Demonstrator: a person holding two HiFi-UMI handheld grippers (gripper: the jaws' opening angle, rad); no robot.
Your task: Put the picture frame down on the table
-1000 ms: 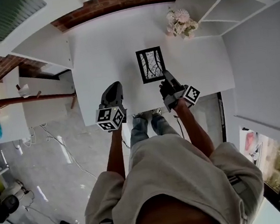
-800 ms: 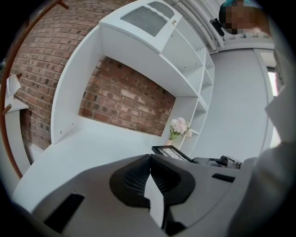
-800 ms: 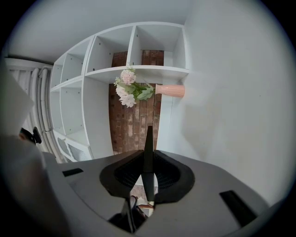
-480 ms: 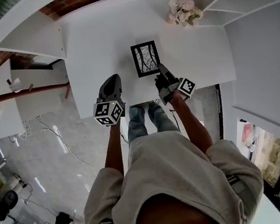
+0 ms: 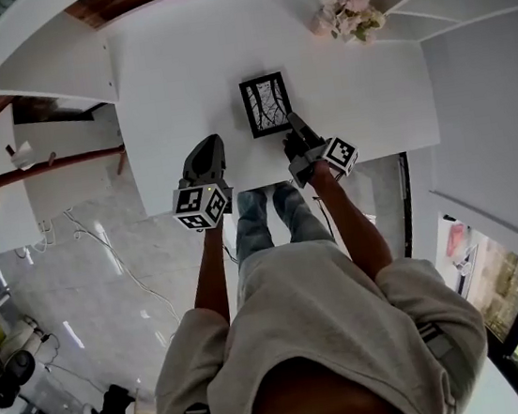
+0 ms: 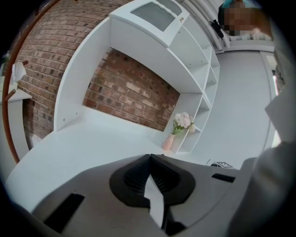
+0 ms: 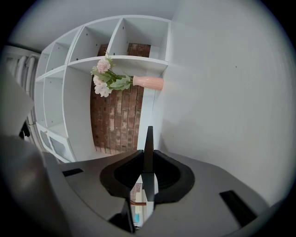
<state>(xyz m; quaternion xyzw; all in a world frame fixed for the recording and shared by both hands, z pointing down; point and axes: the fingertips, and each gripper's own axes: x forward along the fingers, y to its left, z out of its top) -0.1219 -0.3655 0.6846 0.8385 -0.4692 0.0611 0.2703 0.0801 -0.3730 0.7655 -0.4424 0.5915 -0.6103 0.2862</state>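
Looking down at the big white table [image 5: 176,80], where is the picture frame [image 5: 265,104] sitting? (Kid)

It is facing up over the table, near the edge closest to the person. I cannot tell if it is touching the table or hanging just above it. (Helper)

Is it going to be hard to hold? (Kid)

I am guessing it is light and stiff, so it is not going to bend. The front is probably glass, so it may be slippery, and it may crack if it is banging down. The thin black rim is the good place to be pinching, not the picture part. (Helper)

What is the right gripper [image 5: 292,127] doing? (Kid)

It is squeezing the frame at its near right corner. In the right gripper view the two jaws are pressing on the thin frame from both sides. They are open only as wide as the frame is thick, and the frame is sticking out past the tips. (Helper)

And the left gripper [image 5: 210,147]? (Kid)

It is hovering over the near edge of the table, left of the frame and apart from it. Its jaws are pressing together at the tips and are holding nothing. (Helper)
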